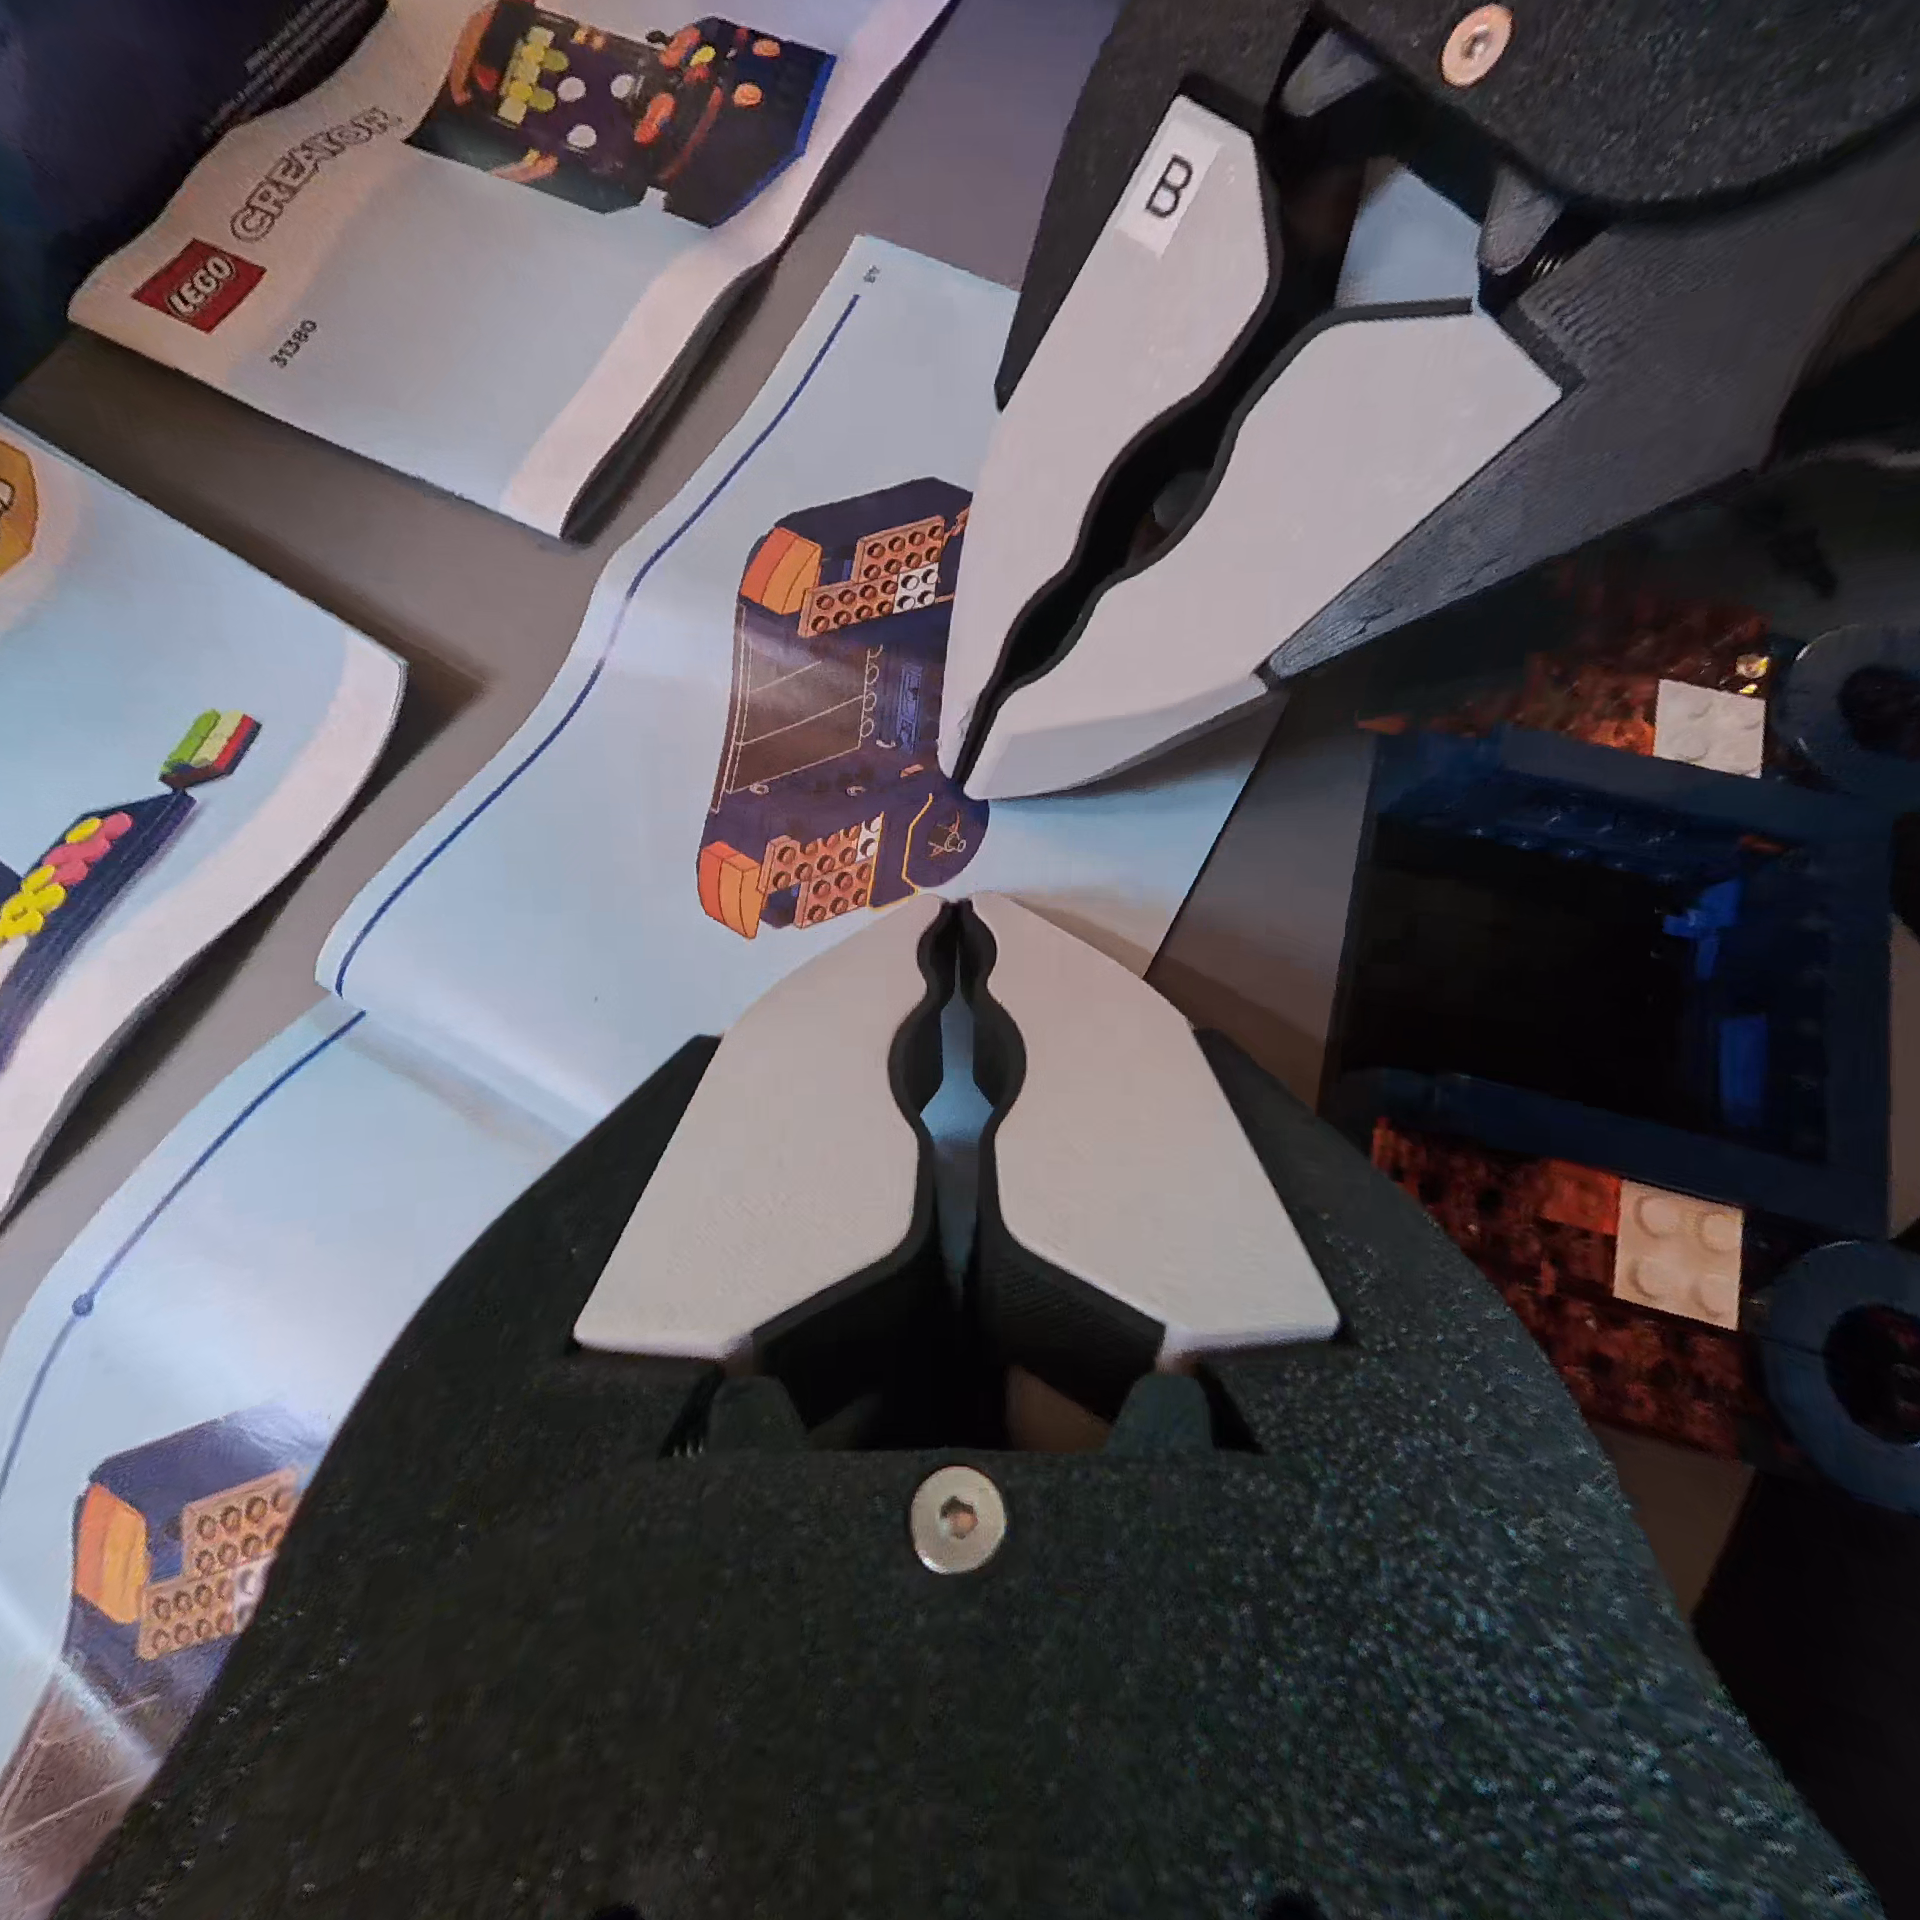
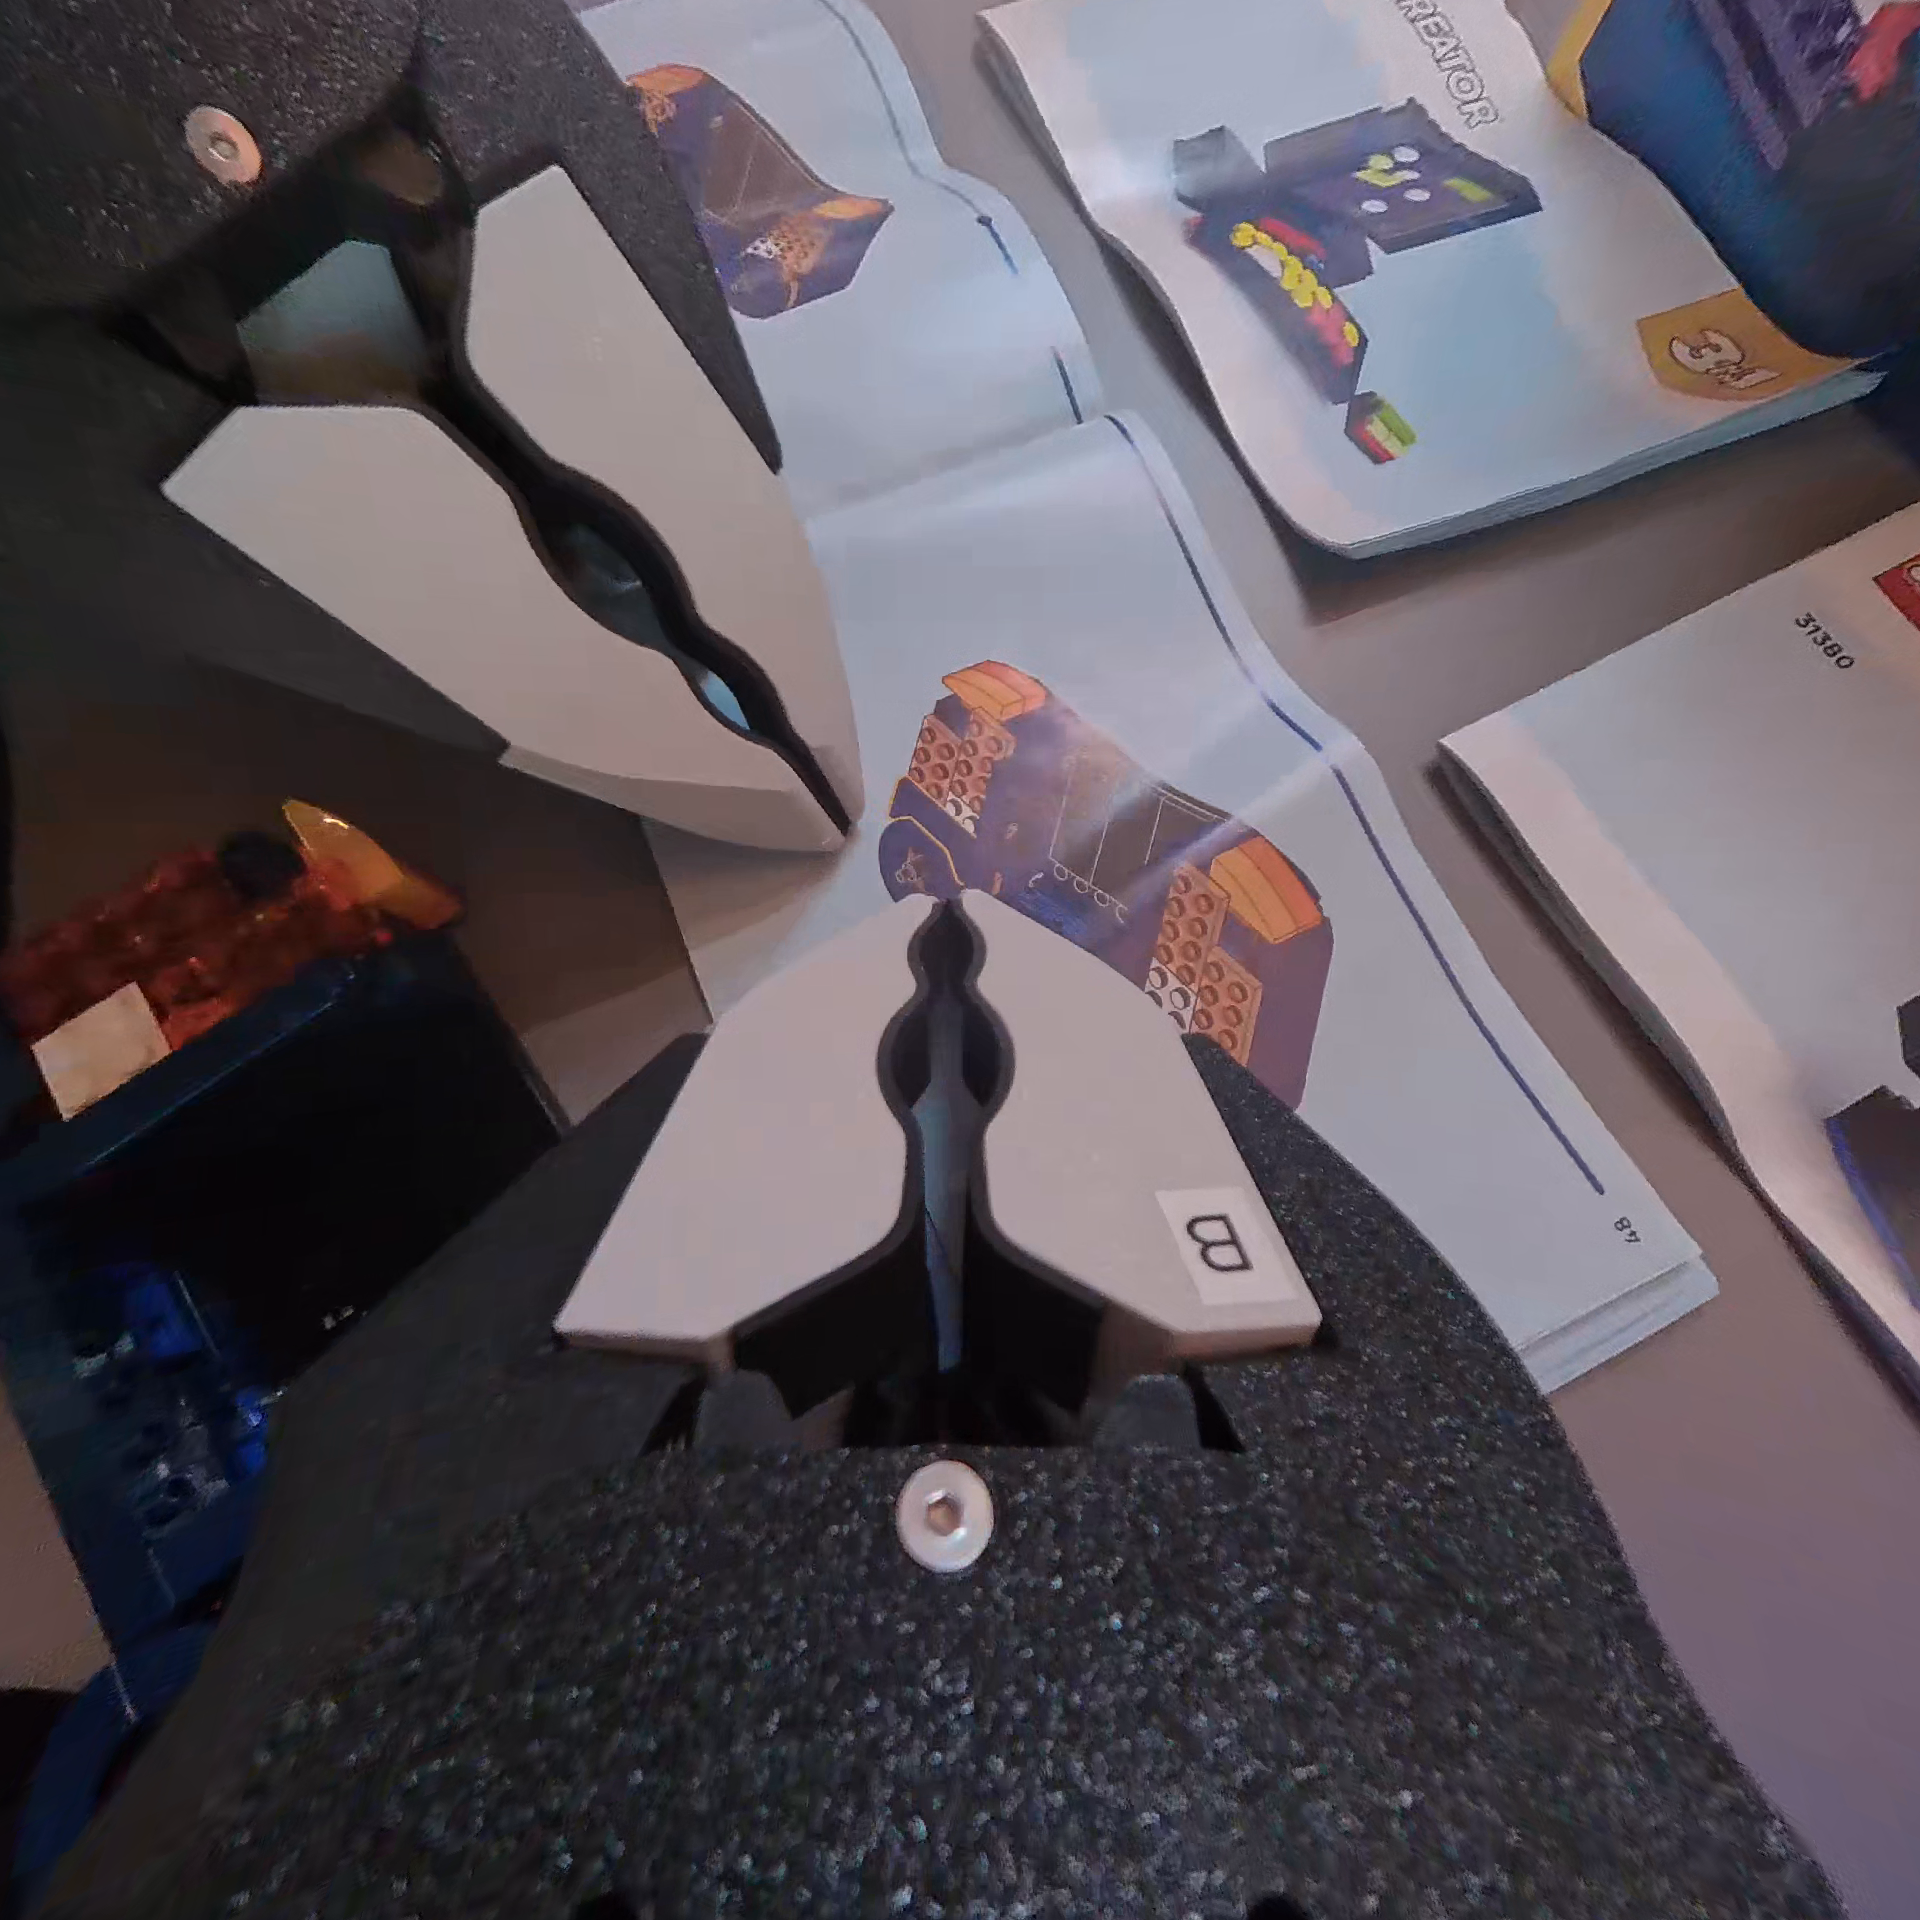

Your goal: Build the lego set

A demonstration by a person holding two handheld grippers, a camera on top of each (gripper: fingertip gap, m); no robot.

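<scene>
A grey table [image 1: 1278,831] carries three instruction booklets; my left gripper [image 1: 954,914] and right gripper [image 2: 948,912] are both clenched, tips meeting over the open booklet [image 1: 623,779], and I judge they pin or pinch its page so the printed step lies readable, though I cannot tell whether paper sits between the fingers. The half-built model [image 1: 1621,987], dark blue with orange plates and white bricks, waits just beside the booklet; it is cut off by the frame and too dim to read in detail.
</scene>
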